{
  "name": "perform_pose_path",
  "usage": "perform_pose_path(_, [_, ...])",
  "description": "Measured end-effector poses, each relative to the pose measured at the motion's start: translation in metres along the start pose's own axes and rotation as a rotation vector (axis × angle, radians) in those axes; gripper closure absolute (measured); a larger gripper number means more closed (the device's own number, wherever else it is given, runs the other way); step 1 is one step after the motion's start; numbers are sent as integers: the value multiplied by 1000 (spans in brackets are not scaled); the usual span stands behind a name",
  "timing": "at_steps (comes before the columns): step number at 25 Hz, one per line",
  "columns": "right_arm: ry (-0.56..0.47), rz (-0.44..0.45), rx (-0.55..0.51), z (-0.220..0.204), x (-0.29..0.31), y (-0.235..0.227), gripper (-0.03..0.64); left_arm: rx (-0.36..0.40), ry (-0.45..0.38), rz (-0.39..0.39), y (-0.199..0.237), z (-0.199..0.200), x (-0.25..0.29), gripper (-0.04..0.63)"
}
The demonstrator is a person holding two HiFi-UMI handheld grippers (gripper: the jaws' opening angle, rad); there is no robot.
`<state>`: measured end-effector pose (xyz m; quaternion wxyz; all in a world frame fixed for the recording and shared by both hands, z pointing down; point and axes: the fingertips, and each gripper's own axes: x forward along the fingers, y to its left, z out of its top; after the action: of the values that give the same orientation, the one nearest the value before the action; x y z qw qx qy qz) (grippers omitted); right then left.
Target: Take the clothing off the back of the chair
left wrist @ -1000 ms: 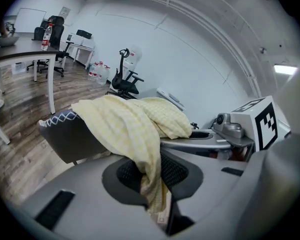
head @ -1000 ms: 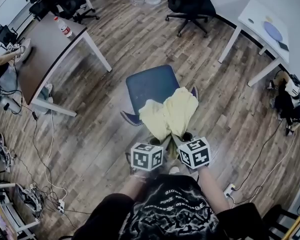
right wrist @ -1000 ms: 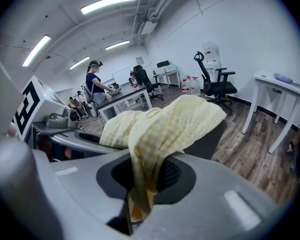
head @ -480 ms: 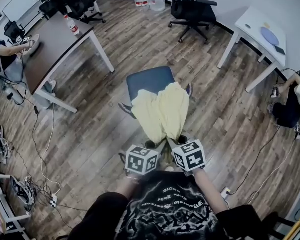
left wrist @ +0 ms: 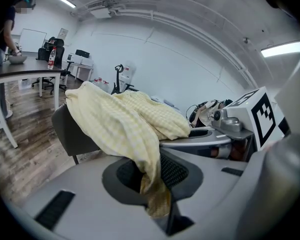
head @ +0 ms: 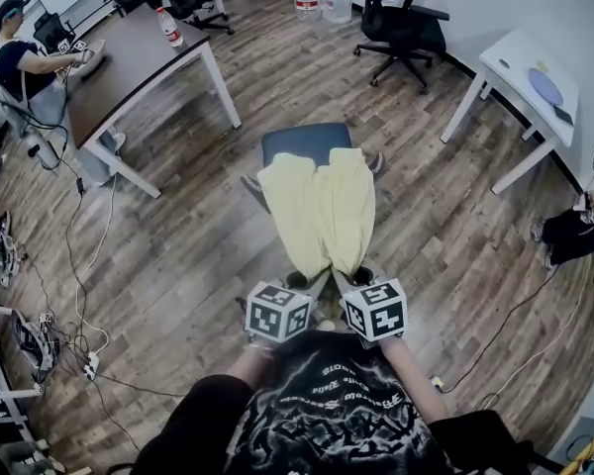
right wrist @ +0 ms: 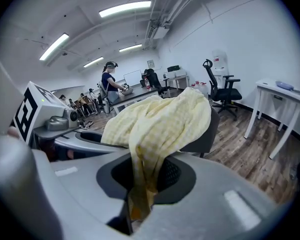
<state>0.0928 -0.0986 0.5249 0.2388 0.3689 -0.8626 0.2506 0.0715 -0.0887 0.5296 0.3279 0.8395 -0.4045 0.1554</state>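
Note:
A pale yellow checked garment stretches from the blue-grey chair towards me, its far end draped over the chair back. My left gripper is shut on its near left end and my right gripper is shut on its near right end. In the left gripper view the garment runs down between the jaws of the left gripper, with the chair back behind it. The right gripper view shows the garment bunched between the jaws of the right gripper, and the chair under the cloth.
A dark desk with a bottle stands at the upper left, a person seated at it. A white table is at the upper right, a black office chair beyond. Cables trail over the wooden floor on the left.
Both grippers have pulled back towards me with the garment. The cloth, bunched on the chair a second ago, now lies stretched out long between the chair and the grippers.

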Motion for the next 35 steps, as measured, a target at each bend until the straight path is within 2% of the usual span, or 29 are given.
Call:
perform_pose_path(4, [4,13,-20,-4,-8,4,565,-13,-17,-1,-10,-6,-6,526])
perform_pose_path(8, [11,27,-15,-11,-13,9,565,-18,3,-2,-18,-14,-12,526])
perform_pose_path(17, [29,18,5,-22,-3,29,565,1,28,-40,-9,-31,-27,526])
perform_pose_path(23, [47,-22,13,-33,3,47,565,30,55,-102,-2,-47,-41,526])
perform_pose_path(27, [8,-64,42,-35,1,63,565,51,43,-153,-2,-51,-59,526])
perform_pose_path(35, [-12,-115,76,-37,13,111,565,49,50,-222,20,-64,-101,528])
